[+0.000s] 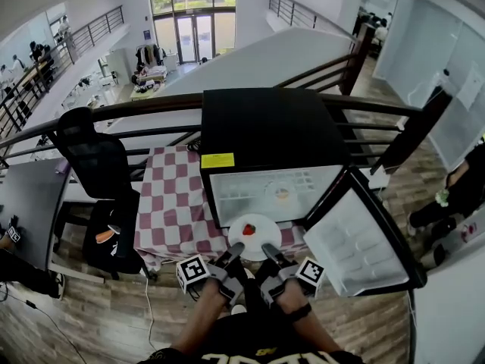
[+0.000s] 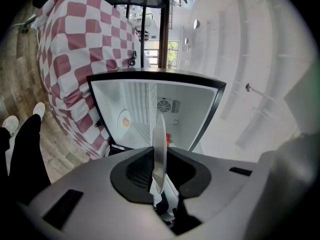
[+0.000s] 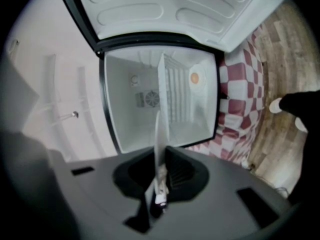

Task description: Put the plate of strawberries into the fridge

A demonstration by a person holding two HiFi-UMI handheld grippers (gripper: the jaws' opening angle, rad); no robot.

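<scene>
Head view: left gripper [image 1: 236, 249] and right gripper [image 1: 267, 249] each clamped the plate's [image 1: 265, 233] near rim. The plate, strawberry [image 1: 248, 230] aboard, hung just before the fridge's [image 1: 269, 127] open mouth; the door [image 1: 356, 237] stood wide right.

Glossy plate [image 1: 265, 230], matt checked cloth [image 1: 176, 203]

i stand on the upper level of an open-plan office. a dark railing [image 1: 151, 108] overlooks a hall with glass entrance doors [image 1: 193, 36]. a black office chair [image 1: 95, 158] sits by a desk [image 1: 30, 196], and a small fridge [image 1: 265, 142] stands on a checked tablecloth [image 1: 174, 203] over wood flooring [image 1: 98, 317].
</scene>
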